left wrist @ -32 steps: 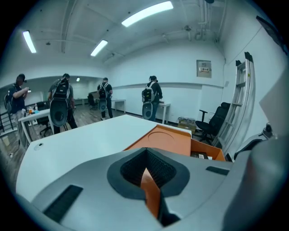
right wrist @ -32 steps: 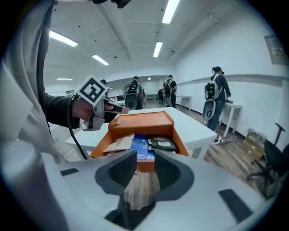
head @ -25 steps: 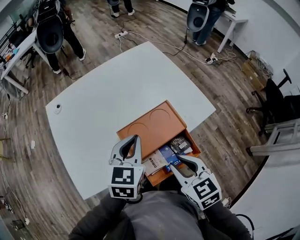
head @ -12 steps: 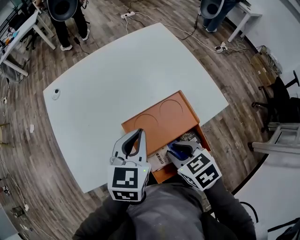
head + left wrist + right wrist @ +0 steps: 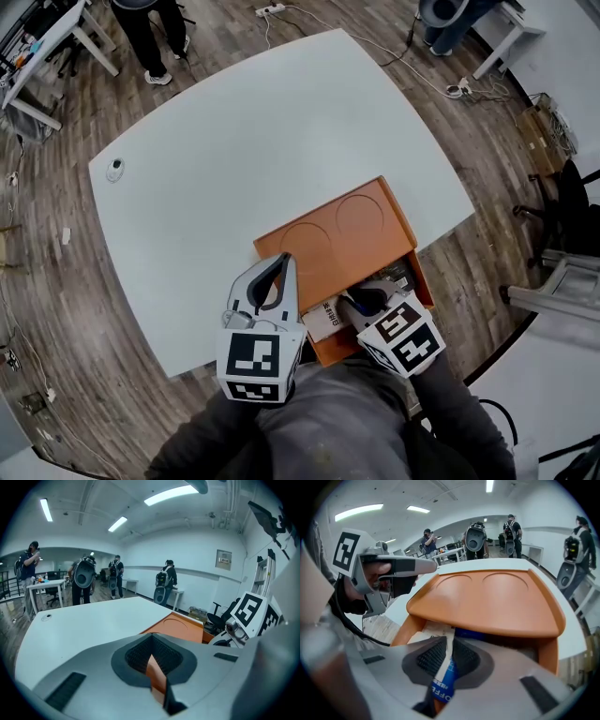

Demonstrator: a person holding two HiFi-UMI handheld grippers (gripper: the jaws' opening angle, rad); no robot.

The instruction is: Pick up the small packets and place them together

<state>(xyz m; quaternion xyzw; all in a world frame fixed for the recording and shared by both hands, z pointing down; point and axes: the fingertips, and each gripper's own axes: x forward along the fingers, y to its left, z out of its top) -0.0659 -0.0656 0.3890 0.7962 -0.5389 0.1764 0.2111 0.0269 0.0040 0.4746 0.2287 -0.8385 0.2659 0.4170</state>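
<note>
An orange box [image 5: 342, 234] lies at the near edge of the white table [image 5: 234, 141], its drawer [image 5: 424, 281] pulled out towards me. Small packets lie in the drawer: a white one [image 5: 323, 319] and darker ones behind it. My right gripper [image 5: 361, 302] points steeply down into the drawer. Its jaws have just been closing and now pinch a blue and white packet [image 5: 443, 686] between the pads [image 5: 433, 656]. My left gripper [image 5: 279, 267] hovers shut and empty over the box's left front corner, and in the left gripper view [image 5: 151, 657] only orange shows through the slit.
A small round white object [image 5: 115, 169] sits near the table's far left edge. Power strips and cables [image 5: 272, 9] lie on the wooden floor beyond. A black chair [image 5: 572, 187] and people with desks stand around the room's edges.
My right gripper has tipped down and sunk into the drawer onto the blue packet, and its jaws have narrowed. The left gripper has stayed almost where it was.
</note>
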